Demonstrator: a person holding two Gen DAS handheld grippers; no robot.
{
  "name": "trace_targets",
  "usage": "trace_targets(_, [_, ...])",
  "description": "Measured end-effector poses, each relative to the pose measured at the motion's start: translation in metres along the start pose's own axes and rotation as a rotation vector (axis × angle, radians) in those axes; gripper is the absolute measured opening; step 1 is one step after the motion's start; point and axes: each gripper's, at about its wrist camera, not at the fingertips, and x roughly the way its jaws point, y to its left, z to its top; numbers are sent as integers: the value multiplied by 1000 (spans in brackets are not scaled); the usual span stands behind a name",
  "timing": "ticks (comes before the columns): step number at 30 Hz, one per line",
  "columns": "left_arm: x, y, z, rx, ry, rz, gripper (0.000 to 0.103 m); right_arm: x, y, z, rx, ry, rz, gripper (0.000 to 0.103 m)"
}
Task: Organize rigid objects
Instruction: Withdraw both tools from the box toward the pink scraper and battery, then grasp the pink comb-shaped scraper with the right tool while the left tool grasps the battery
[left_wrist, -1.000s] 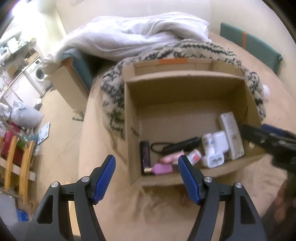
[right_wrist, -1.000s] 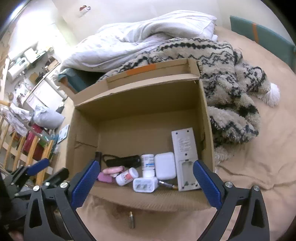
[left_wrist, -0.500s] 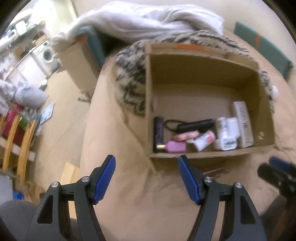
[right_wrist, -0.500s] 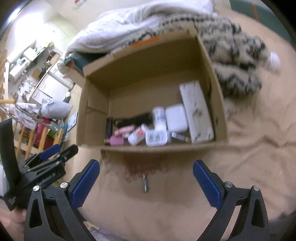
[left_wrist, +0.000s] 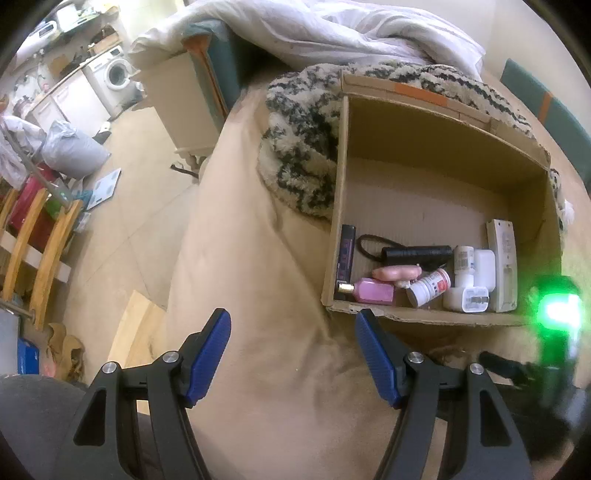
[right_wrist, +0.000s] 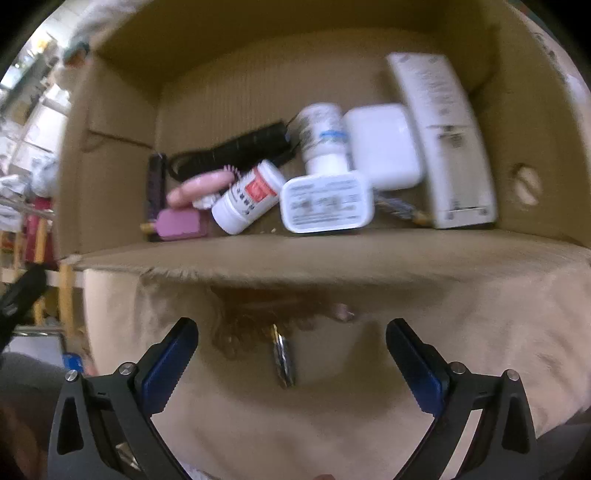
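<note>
A tan sheet (left_wrist: 258, 236) covers the bed, and on it sits an open cardboard box (left_wrist: 447, 177) with a shaggy black-and-cream blanket (left_wrist: 299, 147) bunched against its far left wall. A white duvet (left_wrist: 332, 29) is heaped behind that.

All the sorted items lie along the box's near wall. At the right end is a long white remote (right_wrist: 439, 136), back side up. Just left of it lies a white rounded case (right_wrist: 382, 144), and in front of that a white plug adapter (right_wrist: 325, 203). A white bottle with a blue band (right_wrist: 323, 134) lies between the case and a black cylinder with a cord (right_wrist: 232, 149). A smaller white bottle with a red label (right_wrist: 249, 195) leans against the adapter's left side. A pale pink item (right_wrist: 199, 186) and a pink flat bottle with a gold cap (right_wrist: 181, 223) lie further left, beside a dark purple tube (right_wrist: 155, 188) along the left wall.

Outside the box, on the sheet just before its near wall, a small metallic object (right_wrist: 282, 356) lies alone, blurred.

The right gripper (right_wrist: 291, 363) is spread wide and holds nothing, its 2 blue pads (right_wrist: 168, 365) flanking the metallic object without touching it.

The left gripper (left_wrist: 293, 358) is likewise wide apart and empty, hovering over bare sheet left of the box's near corner.
</note>
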Motion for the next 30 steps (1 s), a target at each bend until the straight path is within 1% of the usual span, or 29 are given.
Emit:
trace_targets(3, [-2,3,1,-16,1,-3,67,23,20,4,-45,40,-98,103])
trace_targets(5, [-3,5,1,-34,9,-24,67,38,33,4,-81,52,-194,103])
trace_targets(7, [-3,6,0,-40,18,-43,67,41,41,3,-99,26,-235,103])
trace_targets(8, [-3,5,0,-39,20,-48,67,42,42,3,-87,21,-236,103])
trace_targets(10, [-2,4,1,-39,23,-50,67,43,41,1,-69,3,-222,103])
trace_targets(12, [0,4,2,-46,35,-66,67,44,45,-2,-99,-7,-224,103])
trace_targets(15, [2,3,2,-52,52,-86,67,37,44,-4,-126,-15,-203,103])
trace_targets(19, [1,0,1,-39,49,-86,67,26,38,-6,-120,-27,-157,103])
trace_targets(22, [1,3,0,-50,47,-82,67,10,32,-7,-115,-42,-115,102])
trace_targets(26, [6,8,0,-76,61,-81,67,-21,14,-11,-95,-67,-52,102])
trace_targets(28, [9,8,-1,-84,71,-88,67,-35,0,-14,-80,-78,-39,102])
trace_targets(30, [12,6,-3,-81,80,-96,67,-47,-21,-19,-32,-87,-16,102])
